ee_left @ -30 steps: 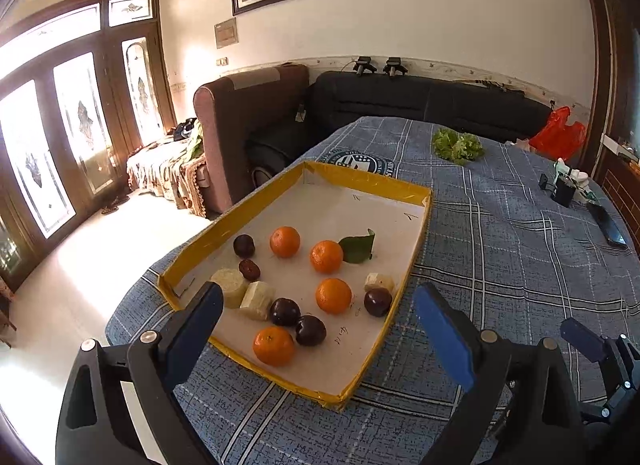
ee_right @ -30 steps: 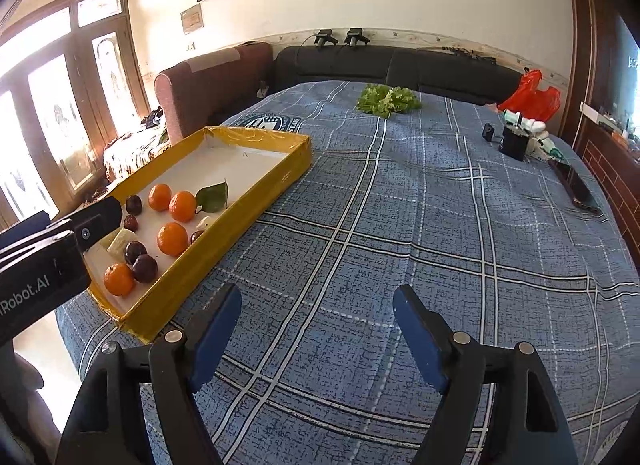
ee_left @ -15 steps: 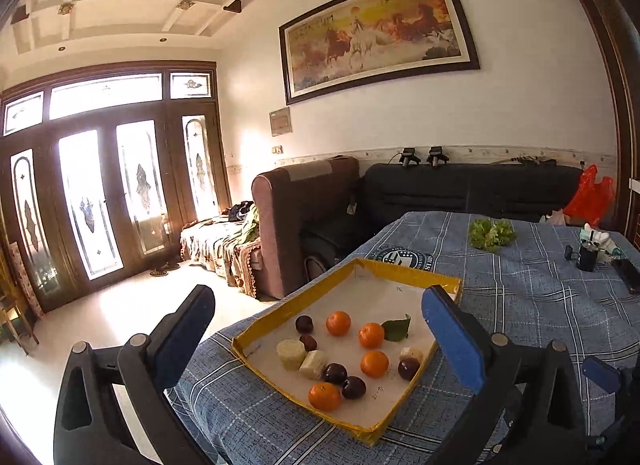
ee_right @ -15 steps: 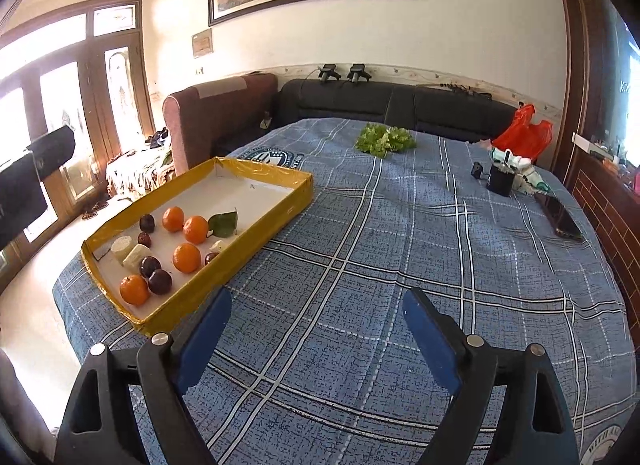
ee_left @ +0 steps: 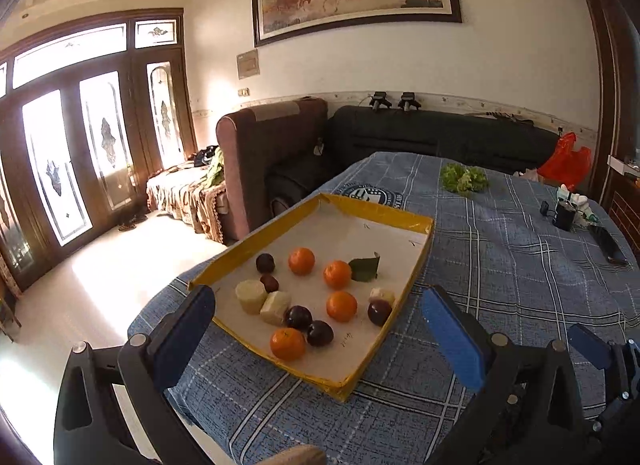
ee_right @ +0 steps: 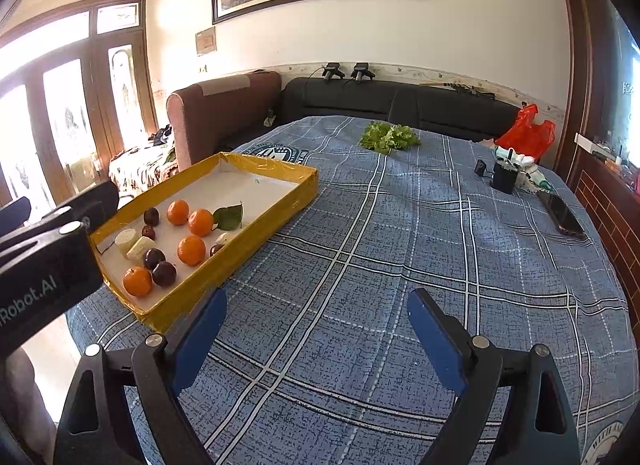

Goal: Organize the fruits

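Observation:
A yellow-rimmed tray (ee_left: 400, 214) with a white floor lies on the blue plaid tablecloth. It holds several oranges (ee_left: 341, 306), several dark plums (ee_left: 320, 333), pale cut chunks (ee_left: 251, 296) and a green leaf (ee_left: 365, 268). My left gripper (ee_left: 318, 299) hovers before the tray's near corner, open, with nothing between its pads. The right wrist view shows the same tray (ee_right: 280, 169) at the left. My right gripper (ee_right: 317, 301) hangs over bare cloth to the right of it. Its jaws are opening and hold nothing.
A bunch of lettuce (ee_left: 464, 179) lies at the table's far end. A red bag (ee_left: 566, 161), a black holder (ee_left: 564, 215) and a phone (ee_right: 562, 215) sit at the right edge. Sofas stand behind, and the table drops off to the floor just left of the tray.
The left view pulled back and tilted up from the tray, then came closer again, with its jaws spread wider. The right gripper's jaws have widened over the same patch of cloth.

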Motion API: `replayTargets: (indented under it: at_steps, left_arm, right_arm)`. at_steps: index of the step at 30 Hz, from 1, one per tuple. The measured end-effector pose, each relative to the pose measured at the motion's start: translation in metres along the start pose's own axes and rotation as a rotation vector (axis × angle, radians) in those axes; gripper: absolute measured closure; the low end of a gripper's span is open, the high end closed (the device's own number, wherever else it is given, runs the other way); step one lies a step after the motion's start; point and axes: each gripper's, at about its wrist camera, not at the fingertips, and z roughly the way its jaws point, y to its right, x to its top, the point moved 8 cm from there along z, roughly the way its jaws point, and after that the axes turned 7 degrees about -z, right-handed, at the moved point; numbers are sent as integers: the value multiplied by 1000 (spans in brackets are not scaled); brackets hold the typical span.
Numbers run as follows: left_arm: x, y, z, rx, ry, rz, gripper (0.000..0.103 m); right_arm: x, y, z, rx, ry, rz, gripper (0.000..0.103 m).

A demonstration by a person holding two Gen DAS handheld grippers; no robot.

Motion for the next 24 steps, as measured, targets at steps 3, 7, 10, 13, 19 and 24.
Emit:
replayTargets:
  at_steps: [3, 7, 10, 13, 19, 24]
  left_arm:
    - [-6, -1, 9, -7, -41, -10, 0]
    - [-10, -3, 12, -3, -62, -15, 0]
    - [-10, -4, 13, -9, -72, -20, 0]
    - [-11, -3, 14, -14, -83, -21, 0]
    - [-10, -4, 13, -22, -94, -33, 0]
    - [-11, -4, 14, -28, -104, -39, 0]
  right_arm:
    - [-1, -1, 2, 2, -6, -7, 8]
    - [-2, -3, 5, 3, -13, -13, 8]
    - [-3, -4, 6, 4, -16, -17, 8]
    - [-3, -5, 6, 4, -16, -19, 8]
    - [-3, -5, 6, 3, -12, -19, 8]
    - [-3, -6, 6, 3, -14, -21, 8]
